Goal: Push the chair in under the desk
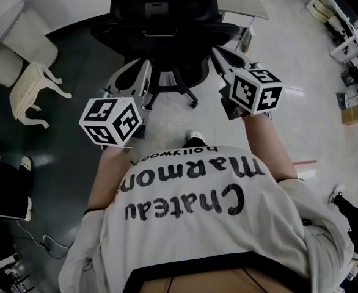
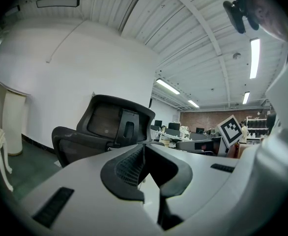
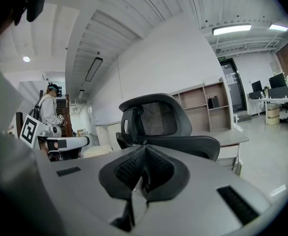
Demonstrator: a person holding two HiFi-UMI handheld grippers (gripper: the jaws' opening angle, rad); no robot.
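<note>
Office: mesh chair (image 1: 167,38) before desk (image 1: 243,5).
Handling: likely rolls, swivels — push stiff backrest frame (image 1: 160,5).
Grippers: left gripper (image 2: 144,149), right gripper (image 3: 143,154) closed, empty.

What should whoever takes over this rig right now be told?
Left gripper: shut, empty, pointing at the back of the chair.
Right gripper: shut, empty, pointing at the chair's back too.
Whether either touches the chair cannot be told.
The desk stands beyond the chair, to the right in the head view; the chair looks not yet tucked under it.
Done: both grippers lined up behind the chair.
Left: push the chair in under the desk.
</note>
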